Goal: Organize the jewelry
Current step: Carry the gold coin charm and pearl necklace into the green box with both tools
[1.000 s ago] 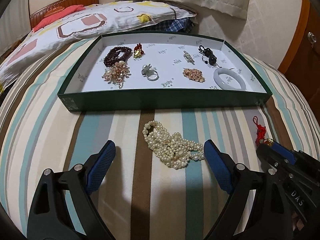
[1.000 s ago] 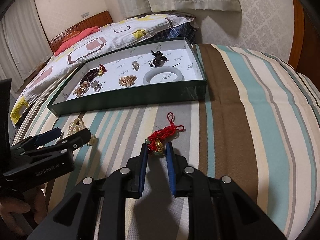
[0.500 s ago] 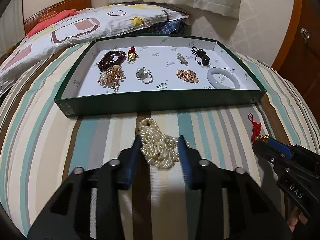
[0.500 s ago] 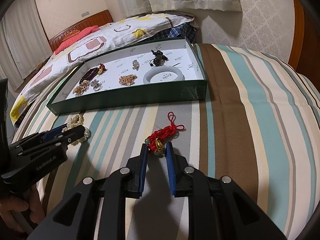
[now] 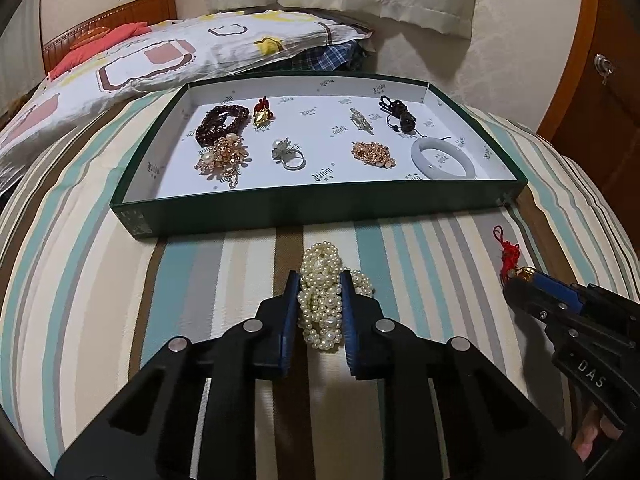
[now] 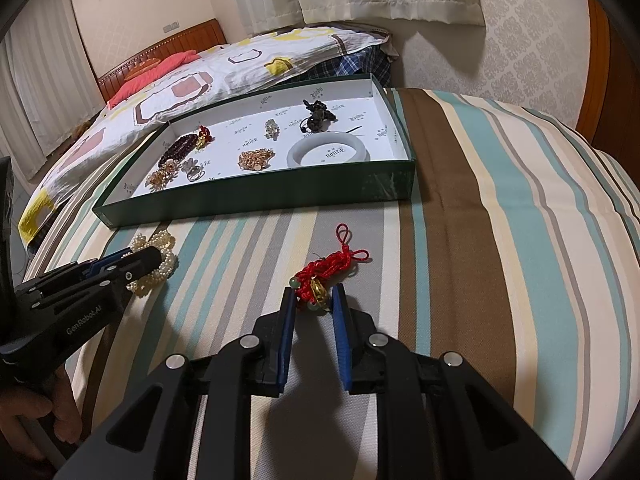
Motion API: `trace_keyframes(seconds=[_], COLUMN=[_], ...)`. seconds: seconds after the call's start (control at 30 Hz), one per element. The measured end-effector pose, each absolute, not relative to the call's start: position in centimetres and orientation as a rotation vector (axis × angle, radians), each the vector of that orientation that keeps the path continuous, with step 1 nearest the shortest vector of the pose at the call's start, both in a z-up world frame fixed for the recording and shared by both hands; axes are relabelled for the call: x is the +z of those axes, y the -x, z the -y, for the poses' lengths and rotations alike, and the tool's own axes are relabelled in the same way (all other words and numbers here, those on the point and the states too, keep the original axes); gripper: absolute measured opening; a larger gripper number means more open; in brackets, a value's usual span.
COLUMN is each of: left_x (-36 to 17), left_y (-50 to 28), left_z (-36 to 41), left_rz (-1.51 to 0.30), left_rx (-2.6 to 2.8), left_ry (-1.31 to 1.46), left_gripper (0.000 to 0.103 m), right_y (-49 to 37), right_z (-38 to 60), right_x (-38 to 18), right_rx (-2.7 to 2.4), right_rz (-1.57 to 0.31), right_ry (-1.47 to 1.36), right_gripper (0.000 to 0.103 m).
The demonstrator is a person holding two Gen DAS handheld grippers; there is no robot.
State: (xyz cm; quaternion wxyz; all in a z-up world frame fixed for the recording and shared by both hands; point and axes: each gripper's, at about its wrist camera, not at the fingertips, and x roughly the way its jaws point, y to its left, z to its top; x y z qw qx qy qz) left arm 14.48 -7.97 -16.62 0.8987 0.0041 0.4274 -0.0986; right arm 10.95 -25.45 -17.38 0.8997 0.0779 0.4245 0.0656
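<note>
My left gripper (image 5: 320, 280) is shut on a bundle of white pearl strands (image 5: 322, 300) that rests on the striped bed cover, just in front of the green tray (image 5: 320, 208). My right gripper (image 6: 314, 294) is shut on the bead end of a red knotted cord charm (image 6: 332, 262) lying on the cover. The tray (image 6: 256, 200) holds several pieces: a dark bead bracelet (image 5: 218, 118), a gold brooch (image 5: 224, 156), a ring (image 5: 290, 156), a white bangle (image 5: 442, 158). The left gripper also shows in the right wrist view (image 6: 132, 268).
The tray's near wall stands between both grippers and the jewelry inside. A patterned pillow (image 5: 160, 52) lies behind the tray. A wooden cabinet (image 5: 608, 80) stands at the right. The striped cover (image 6: 500, 220) slopes away right of the tray.
My left gripper moved forward and closed from wide open onto the pearl bundle. The right gripper stayed shut on the red charm without moving.
</note>
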Motion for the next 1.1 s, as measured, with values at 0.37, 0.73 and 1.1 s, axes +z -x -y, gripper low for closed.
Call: trace_keyframes(seconds=[0.37,0.73,1.1], left_x=[-15.9,-14.7,-12.4], left_y=[-13.9,-13.4,-12.8], left_z=[7.3,6.5,6.2], left_rz=[-0.862,-0.826,-0.763], left_rx=[-0.196,-0.192,-0.193], left_ry=[-0.011,-0.012,-0.016], left_gripper=[0.018,0.018,0.018], right_y=[-10.9,-10.4,-10.2], right_z=[25.4,24.9,24.4], right_x=[-17.2,-16.6,-14.0], right_rx=[0.130,0.131,0.131], right_rz=[-0.870,-0.834,-0.763], right_ry=[-0.156,-0.149,-0.136], right_gripper=[0.019,0.019,0.019])
